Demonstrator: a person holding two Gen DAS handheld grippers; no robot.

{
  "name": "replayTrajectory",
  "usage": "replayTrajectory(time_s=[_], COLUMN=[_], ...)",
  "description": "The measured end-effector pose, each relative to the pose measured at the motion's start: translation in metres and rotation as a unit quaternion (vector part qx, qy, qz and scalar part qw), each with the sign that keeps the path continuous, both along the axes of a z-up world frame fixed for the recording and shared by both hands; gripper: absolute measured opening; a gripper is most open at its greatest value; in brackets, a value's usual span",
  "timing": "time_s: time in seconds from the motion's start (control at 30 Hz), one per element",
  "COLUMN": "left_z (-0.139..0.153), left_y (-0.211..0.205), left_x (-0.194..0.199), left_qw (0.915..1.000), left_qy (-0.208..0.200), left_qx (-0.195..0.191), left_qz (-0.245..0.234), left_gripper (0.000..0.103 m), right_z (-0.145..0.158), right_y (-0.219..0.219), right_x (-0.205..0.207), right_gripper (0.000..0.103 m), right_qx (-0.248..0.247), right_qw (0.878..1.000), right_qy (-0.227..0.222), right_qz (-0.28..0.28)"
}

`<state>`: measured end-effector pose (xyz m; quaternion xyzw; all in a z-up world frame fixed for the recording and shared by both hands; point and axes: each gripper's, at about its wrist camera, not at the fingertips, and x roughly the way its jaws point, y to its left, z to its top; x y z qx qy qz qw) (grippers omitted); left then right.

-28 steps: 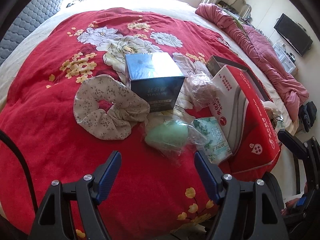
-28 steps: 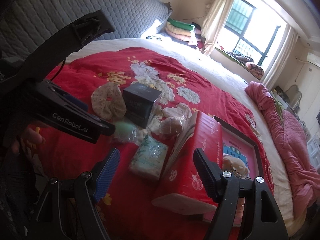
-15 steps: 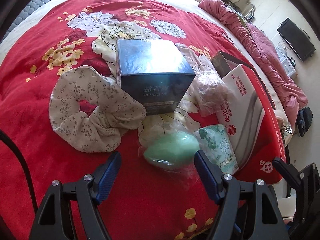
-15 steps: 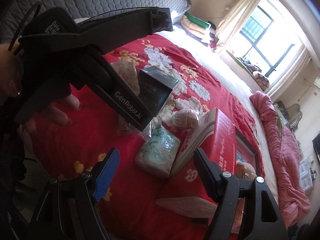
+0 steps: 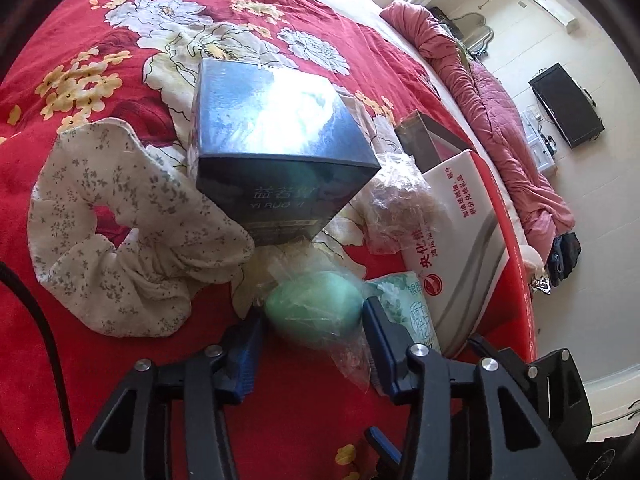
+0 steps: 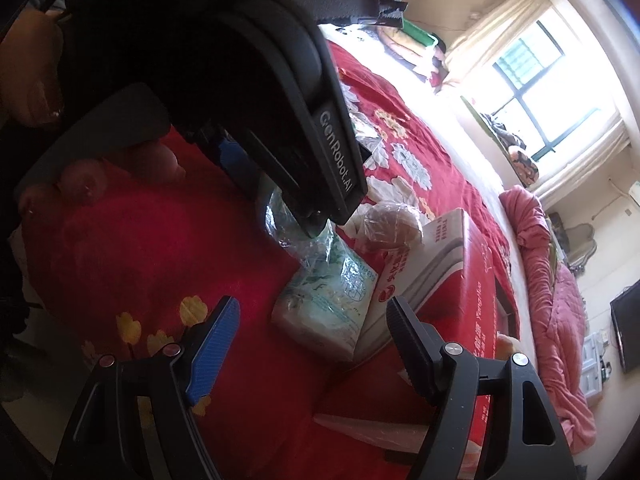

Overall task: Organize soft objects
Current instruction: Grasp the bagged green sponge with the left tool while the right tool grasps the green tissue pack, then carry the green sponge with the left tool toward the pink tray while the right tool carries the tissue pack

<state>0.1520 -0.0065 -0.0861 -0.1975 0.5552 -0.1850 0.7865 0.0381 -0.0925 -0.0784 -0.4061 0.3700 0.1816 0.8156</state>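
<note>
Left wrist view: the left gripper [image 5: 312,334] has its jaws set close on either side of a green sponge [image 5: 314,312] wrapped in clear plastic, pinching it where it lies on the red floral bedspread [image 5: 100,40]. The sponge's long axis runs across the frame, from finger to finger; its near underside is hidden by crumpled wrap. Just behind it stands a dark blue box [image 5: 276,152], one corner towards the camera, overlapping a floral scrunchie [image 5: 120,240] to the left. A tissue pack [image 5: 412,312] is partly hidden behind the right finger, and a red carton [image 5: 468,248] lies beside it.

Right wrist view: the right gripper [image 6: 308,340] hangs above the bedspread with its jaws spread wide, holding nothing. The black body of the left gripper fills the upper left and hides the sponge, leaving only wrap visible. The tissue pack [image 6: 332,304] leans against the red carton [image 6: 460,288], whose lower edge is cut off.
</note>
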Motion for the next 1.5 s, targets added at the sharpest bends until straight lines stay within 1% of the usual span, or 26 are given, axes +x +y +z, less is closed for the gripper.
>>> replayTrajectory(time_s=[0.1, 0.2, 0.33, 0.43, 0.6, 0.63, 0.67, 0.7, 0.73, 0.77, 0.83, 0.87, 0.9, 1.0, 1.13, 1.3, 1.4, 1.47, 1.5], left_z=[0.003, 0.008, 0.021, 0.031, 0.038, 0.038, 0.039, 0.040, 0.039, 0.039, 0.039, 0.039, 0.040, 0.043, 0.051, 0.064, 0.074, 0.080, 0.082], left_y=[-0.001, 0.005, 0.022, 0.033, 0.048, 0.049, 0.051, 0.053, 0.053, 0.053, 0.052, 0.050, 0.048, 0.043, 0.037, 0.029, 0.023, 0.018, 0.016], left_x=[0.002, 0.003, 0.000, -0.004, -0.014, -0.016, -0.017, -0.019, -0.019, -0.020, -0.021, -0.022, -0.023, -0.028, -0.036, -0.046, -0.054, -0.057, -0.059], left_qw=[0.9999, 0.9997, 0.9987, 0.9978, 0.9978, 0.9978, 0.9978, 0.9977, 0.9977, 0.9978, 0.9979, 0.9980, 0.9980, 0.9978, 0.9970, 0.9946, 0.9924, 0.9908, 0.9901], left_qy=[-0.010, -0.018, -0.034, -0.044, -0.048, -0.048, -0.049, -0.050, -0.050, -0.049, -0.048, -0.049, -0.050, -0.058, -0.072, -0.095, -0.110, -0.119, -0.122], left_qx=[-0.002, -0.013, -0.026, -0.029, -0.029, -0.027, -0.025, -0.024, -0.024, -0.026, -0.026, -0.024, -0.022, -0.016, -0.005, 0.027, 0.047, 0.061, 0.066], left_qz=[-0.003, 0.006, 0.027, 0.039, 0.037, 0.037, 0.038, 0.038, 0.038, 0.038, 0.035, 0.033, 0.031, 0.026, 0.027, 0.030, 0.026, 0.022, 0.020], left_gripper=[0.044, 0.043, 0.043, 0.043, 0.043, 0.043, 0.043, 0.043, 0.043, 0.043, 0.043, 0.043, 0.043, 0.043, 0.043, 0.043, 0.043, 0.043, 0.043], right_z=[-0.009, -0.015, -0.021, -0.024, -0.035, -0.036, -0.037, -0.039, -0.041, -0.042, -0.038, -0.034, -0.028, -0.006, 0.022, 0.058, 0.076, 0.084, 0.086], right_y=[0.003, 0.005, 0.005, 0.003, 0.006, 0.007, 0.008, 0.009, 0.011, 0.011, 0.009, 0.009, 0.007, -0.002, -0.013, -0.024, -0.024, -0.030, -0.029], right_x=[0.006, 0.010, 0.016, 0.025, 0.043, 0.046, 0.049, 0.052, 0.053, 0.055, 0.057, 0.054, 0.054, 0.056, 0.053, 0.044, 0.033, 0.037, 0.029], right_gripper=[0.077, 0.077, 0.077, 0.077, 0.076, 0.074, 0.069, 0.061, 0.056, 0.047, 0.041, 0.035, 0.032, 0.024, 0.022, 0.022, 0.022, 0.022, 0.022], right_qx=[-0.012, -0.020, -0.019, -0.014, -0.045, -0.049, -0.054, -0.060, -0.064, -0.066, -0.050, -0.040, -0.026, 0.021, 0.080, 0.149, 0.179, 0.188, 0.193], right_qw=[1.000, 1.000, 1.000, 1.000, 0.998, 0.998, 0.998, 0.997, 0.997, 0.997, 0.998, 0.999, 0.999, 0.999, 0.995, 0.987, 0.982, 0.980, 0.979], right_qy=[0.000, -0.004, -0.011, -0.013, -0.039, -0.039, -0.042, -0.041, -0.039, -0.037, -0.032, -0.032, -0.033, -0.039, -0.046, -0.049, -0.049, -0.050, -0.047], right_qz=[0.003, 0.006, 0.009, -0.003, -0.017, -0.016, -0.016, -0.014, -0.011, -0.011, -0.011, -0.011, -0.012, -0.016, -0.021, -0.039, -0.045, -0.047, -0.045])
